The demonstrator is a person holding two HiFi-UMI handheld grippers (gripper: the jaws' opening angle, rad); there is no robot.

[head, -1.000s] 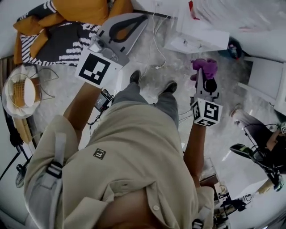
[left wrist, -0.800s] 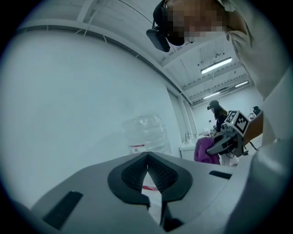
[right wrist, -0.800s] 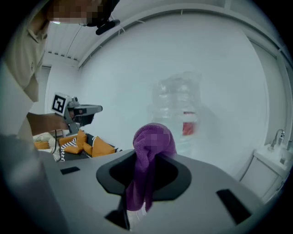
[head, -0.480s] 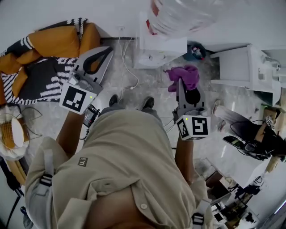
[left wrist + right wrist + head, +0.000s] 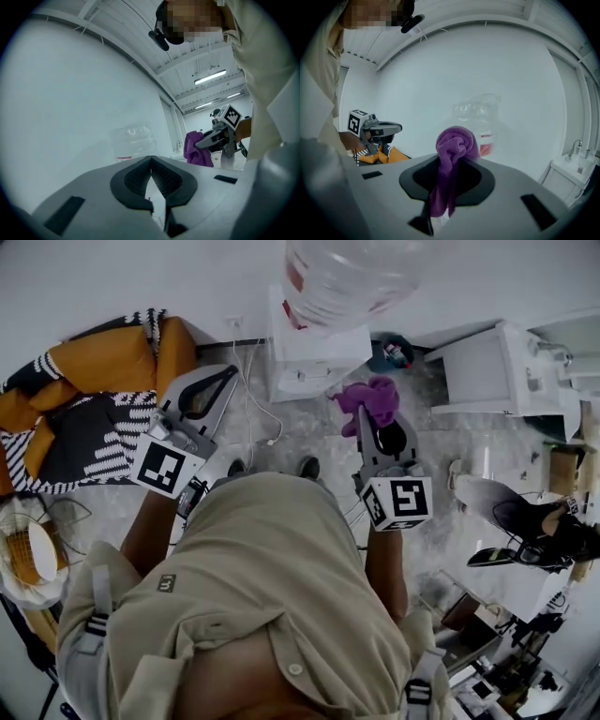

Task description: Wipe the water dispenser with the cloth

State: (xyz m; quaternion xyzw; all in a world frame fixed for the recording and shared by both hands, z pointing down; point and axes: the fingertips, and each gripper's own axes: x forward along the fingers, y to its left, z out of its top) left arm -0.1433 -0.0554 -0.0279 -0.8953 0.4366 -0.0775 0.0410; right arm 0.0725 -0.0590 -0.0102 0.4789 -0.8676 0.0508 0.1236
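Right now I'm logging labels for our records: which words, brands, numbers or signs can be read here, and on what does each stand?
No text here can be read.
Bottle label: red, too blurred to read.
Shirt patch: too small to read.
Left cube and right cube: square marker patterns only, no letters.

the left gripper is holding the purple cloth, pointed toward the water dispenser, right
Not quite. It is the right gripper that holds the purple cloth, pinched between its jaws, as the right gripper view shows. The left gripper is shut on nothing. The rest stands: the cloth points toward the water dispenser.
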